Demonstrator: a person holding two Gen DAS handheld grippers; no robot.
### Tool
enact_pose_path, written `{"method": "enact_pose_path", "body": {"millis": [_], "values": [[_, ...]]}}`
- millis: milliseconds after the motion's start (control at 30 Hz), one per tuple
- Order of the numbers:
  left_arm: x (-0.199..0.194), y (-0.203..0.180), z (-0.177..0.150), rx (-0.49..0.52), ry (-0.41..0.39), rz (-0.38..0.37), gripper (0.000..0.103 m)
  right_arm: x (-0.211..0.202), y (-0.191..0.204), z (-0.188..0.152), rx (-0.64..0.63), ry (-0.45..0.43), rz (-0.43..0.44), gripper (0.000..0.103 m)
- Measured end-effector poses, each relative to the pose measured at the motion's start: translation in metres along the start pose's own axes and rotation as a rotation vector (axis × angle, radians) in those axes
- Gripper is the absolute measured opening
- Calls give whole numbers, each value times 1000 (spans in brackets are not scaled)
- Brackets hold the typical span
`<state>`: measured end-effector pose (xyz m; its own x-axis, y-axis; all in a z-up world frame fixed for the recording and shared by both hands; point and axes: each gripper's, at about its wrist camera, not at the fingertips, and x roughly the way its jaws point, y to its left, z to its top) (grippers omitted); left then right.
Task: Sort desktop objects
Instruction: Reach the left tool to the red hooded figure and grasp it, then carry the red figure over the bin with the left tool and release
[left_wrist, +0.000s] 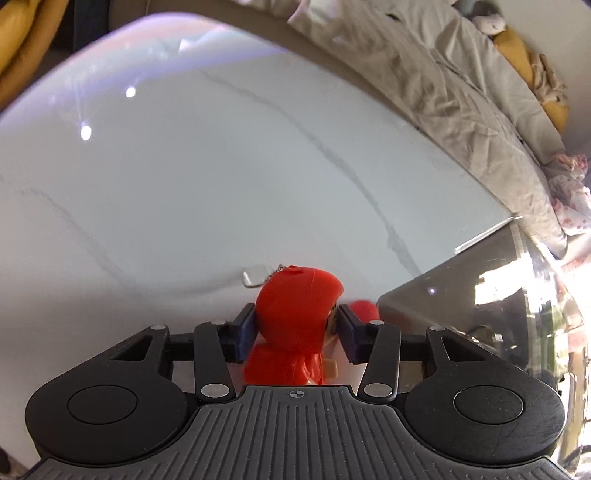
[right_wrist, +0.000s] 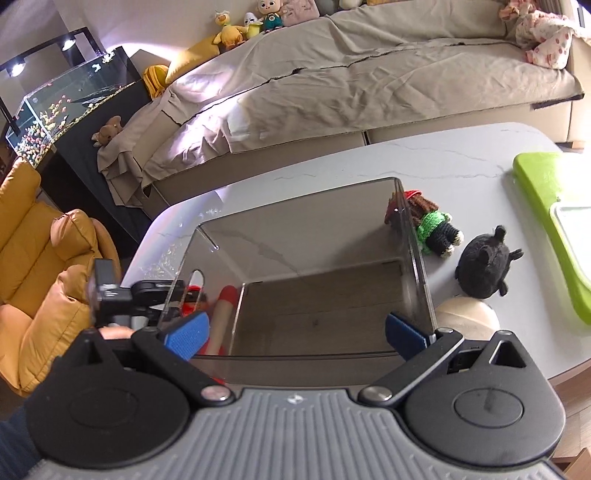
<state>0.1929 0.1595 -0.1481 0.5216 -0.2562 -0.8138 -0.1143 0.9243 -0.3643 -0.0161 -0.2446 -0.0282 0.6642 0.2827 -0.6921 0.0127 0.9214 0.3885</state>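
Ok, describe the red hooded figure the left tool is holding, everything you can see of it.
The red hooded figure is a small glossy toy, plastic by its look, with a rounded red hood, red body and a bit of tan face and limb showing. A thin chain from the hood's top leads to a small silvery tag. The left tool clamps its head between blue pads, above the white marble-look table, beside the clear box.

We see a glossy red plastic hooded figurine with a small metal chain and tag at its crown, upright beside the clear smoky acrylic box on the white marbled bench. Just right of that box lie a crocheted green-and-brown doll on its side, a black plush creature and a cream round ball.
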Motion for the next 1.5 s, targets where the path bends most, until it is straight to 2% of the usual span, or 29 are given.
{"method": "enact_pose_path", "body": {"millis": [67, 200, 333, 400, 467, 567, 733, 867, 1100, 1167, 1267, 1367, 1500], "values": [[-29, -15, 4, 82, -51, 20, 50, -2, -6, 1, 9, -5, -7, 103], [-89, -52, 14, 178, -123, -21, 50, -7, -17, 1, 51, -16, 6, 103], [-142, -115, 20, 306, -177, -101, 50, -15, -27, -2, 78, -35, 29, 103], [-152, -151, 17, 377, -160, -137, 50, -20, -35, -3, 90, -51, 24, 103], [-138, -184, 12, 424, -89, -167, 50, -25, -43, -3, 103, -67, 19, 103], [-91, -214, -10, 496, 51, -139, 50, -33, -55, -5, 121, -91, 12, 103], [-8, -228, -63, 646, 293, 0, 50, -42, -84, -6, 171, -114, -22, 103], [40, -230, -94, 755, 402, 129, 50, -39, -112, -12, 225, -110, -63, 103], [71, -216, -105, 730, 466, 160, 51, -13, -153, -13, 306, -97, -98, 103], [71, -212, -98, 726, 475, 173, 52, -2, -164, -11, 324, -96, -108, 103], [61, -210, -93, 728, 455, 181, 78, 15, -180, -7, 352, -94, -123, 103], [41, -215, -86, 765, 400, 178, 93, 32, -196, -3, 379, -92, -137, 103], [0, -236, -81, 790, 320, 152, 97, 54, -218, 1, 416, -90, -157, 103]]}}
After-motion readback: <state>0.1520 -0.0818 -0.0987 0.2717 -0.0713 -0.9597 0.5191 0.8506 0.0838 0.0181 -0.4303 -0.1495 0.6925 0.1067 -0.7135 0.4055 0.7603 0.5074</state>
